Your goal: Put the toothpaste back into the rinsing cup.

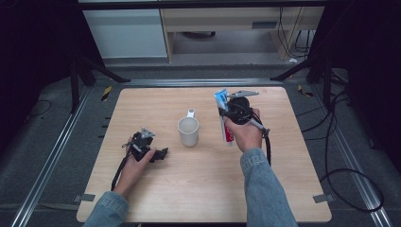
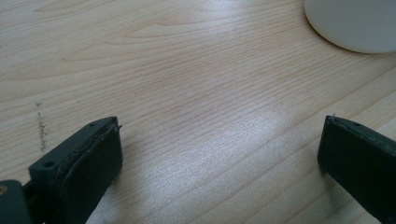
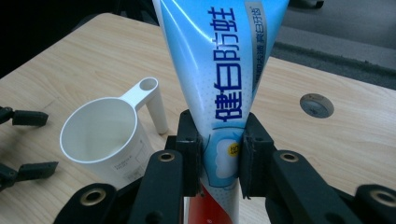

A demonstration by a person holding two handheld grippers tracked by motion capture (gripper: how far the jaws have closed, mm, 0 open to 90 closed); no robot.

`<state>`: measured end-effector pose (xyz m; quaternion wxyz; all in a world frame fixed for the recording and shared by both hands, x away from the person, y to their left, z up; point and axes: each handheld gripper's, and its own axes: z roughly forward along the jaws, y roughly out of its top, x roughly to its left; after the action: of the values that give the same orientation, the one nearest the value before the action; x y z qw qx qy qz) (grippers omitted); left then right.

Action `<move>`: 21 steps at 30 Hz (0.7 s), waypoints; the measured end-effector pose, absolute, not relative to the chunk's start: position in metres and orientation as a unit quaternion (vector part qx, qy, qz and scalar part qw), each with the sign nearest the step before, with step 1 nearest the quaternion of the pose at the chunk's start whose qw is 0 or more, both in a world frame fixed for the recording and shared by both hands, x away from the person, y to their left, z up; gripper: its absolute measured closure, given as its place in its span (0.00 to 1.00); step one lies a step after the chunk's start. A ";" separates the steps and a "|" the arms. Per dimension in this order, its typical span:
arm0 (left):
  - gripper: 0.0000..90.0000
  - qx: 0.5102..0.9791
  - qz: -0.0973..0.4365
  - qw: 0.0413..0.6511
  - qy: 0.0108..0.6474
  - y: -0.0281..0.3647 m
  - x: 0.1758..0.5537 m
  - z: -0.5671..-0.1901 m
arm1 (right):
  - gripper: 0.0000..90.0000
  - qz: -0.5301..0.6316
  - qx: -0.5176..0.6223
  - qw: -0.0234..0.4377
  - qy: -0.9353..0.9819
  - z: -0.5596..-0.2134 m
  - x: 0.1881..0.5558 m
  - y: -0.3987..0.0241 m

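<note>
My right gripper is shut on a blue, white and red toothpaste tube, which stands roughly upright with its flat crimped end up. In the high view the tube is held in the right gripper above the table, just right of a white cup with a handle at its far side. In the right gripper view the cup stands empty to the left of the tube. My left gripper rests low on the table left of the cup, jaws wide apart with bare wood between them.
The wooden table has a round grey plug set into its top beyond the tube. Dark floor, metal rails and cables surround the table. The cup's base sits at the top right of the left gripper view.
</note>
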<state>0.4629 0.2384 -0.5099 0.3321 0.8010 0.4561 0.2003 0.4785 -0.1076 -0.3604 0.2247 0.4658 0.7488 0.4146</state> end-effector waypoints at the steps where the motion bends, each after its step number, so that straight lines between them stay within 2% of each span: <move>1: 0.00 0.801 0.200 0.332 0.456 0.238 0.463 -0.510 | 0.81 0.419 0.464 0.228 0.746 -0.358 0.479 -0.106; 21: 0.00 0.801 0.201 0.332 0.455 0.238 0.463 -0.510 | 0.82 0.456 0.448 0.252 0.726 -0.353 0.482 -0.095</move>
<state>0.4630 0.2385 -0.5099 0.3317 0.8014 0.4554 0.2006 0.4817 -0.0946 -0.3526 0.2518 0.4484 0.7264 0.4559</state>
